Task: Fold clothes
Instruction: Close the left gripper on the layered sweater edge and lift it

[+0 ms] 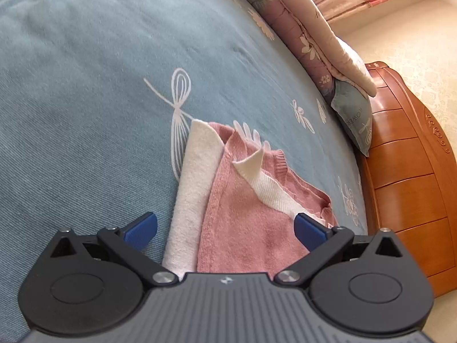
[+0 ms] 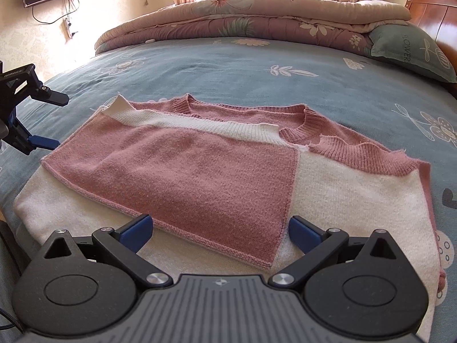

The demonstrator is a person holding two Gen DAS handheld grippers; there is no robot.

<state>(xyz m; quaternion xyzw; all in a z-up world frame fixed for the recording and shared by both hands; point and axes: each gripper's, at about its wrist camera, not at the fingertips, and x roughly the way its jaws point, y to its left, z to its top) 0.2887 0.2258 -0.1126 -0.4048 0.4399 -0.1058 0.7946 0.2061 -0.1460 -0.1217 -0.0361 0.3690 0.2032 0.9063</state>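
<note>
Right wrist: sweater (image 2: pixel 200 177) folded, both grippers spread.

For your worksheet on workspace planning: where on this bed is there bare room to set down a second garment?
Bare bedsheet lies between the sweater and rolled quilt. The pillow corner is crowded.

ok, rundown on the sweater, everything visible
The sweater is a pink and cream knit with ribbed neckline and cuffs. It lies partly folded on the blue bedsheet, a pink panel turned over the cream body. Nothing grips it: the right claw hangs open at its near edge, and the left claw is open at its end.
</note>
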